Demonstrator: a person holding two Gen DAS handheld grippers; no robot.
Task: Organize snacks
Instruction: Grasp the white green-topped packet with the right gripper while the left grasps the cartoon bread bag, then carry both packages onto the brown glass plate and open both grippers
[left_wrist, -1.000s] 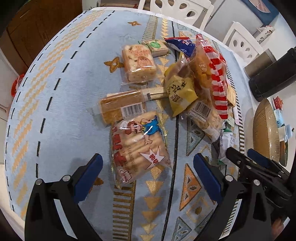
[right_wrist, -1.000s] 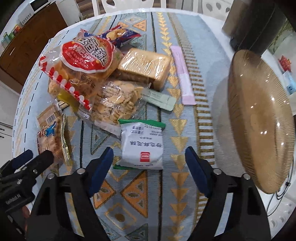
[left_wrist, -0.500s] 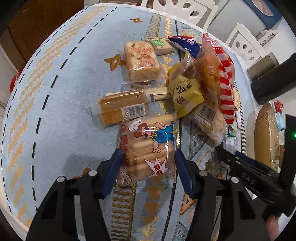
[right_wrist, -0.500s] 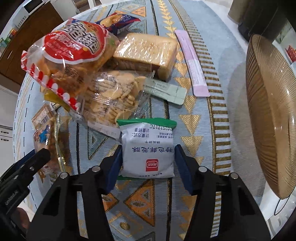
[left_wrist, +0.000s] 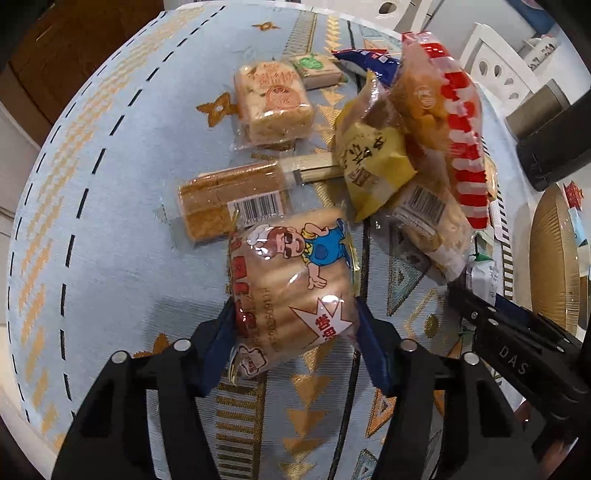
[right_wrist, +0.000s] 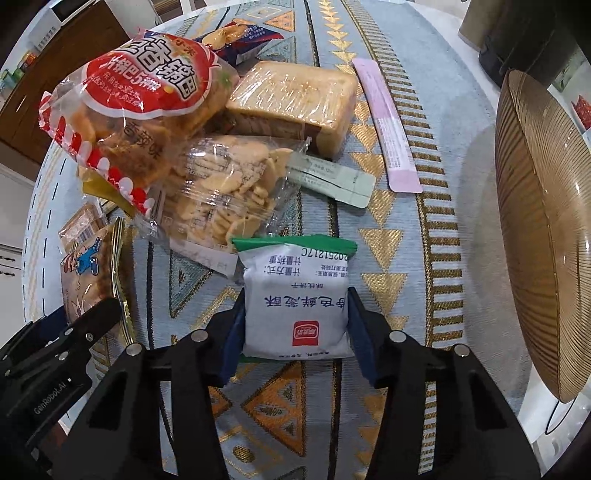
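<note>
Left gripper (left_wrist: 295, 345): while it sits low over the tabletop (left_wrist: 110, 229), jaws pinch the cartoon biscuit bag (left_wrist: 291, 291), near the snack pile.
Right gripper (right_wrist: 295, 332): jaws clamp the white packet (right_wrist: 295, 299), left of the bowl (right_wrist: 535, 221).

The right claw (right_wrist: 295, 332) has its 2 blue pads (right_wrist: 232, 339) pressed against the sides of a white snack packet with a green end (right_wrist: 295, 295), near the counter's (right_wrist: 443, 122) near edge. Just beyond the packet lies a clear bag of crackers (right_wrist: 229, 192), with a red-and-white bag (right_wrist: 133, 107) piled on it and a wrapped cake block (right_wrist: 295, 99) beside that. A pink stick packet (right_wrist: 386, 125) lies toward the right edge, where a ribbed amber plate (right_wrist: 535, 221) sits. The left claw (right_wrist: 66, 343) shows at the lower left.
</note>
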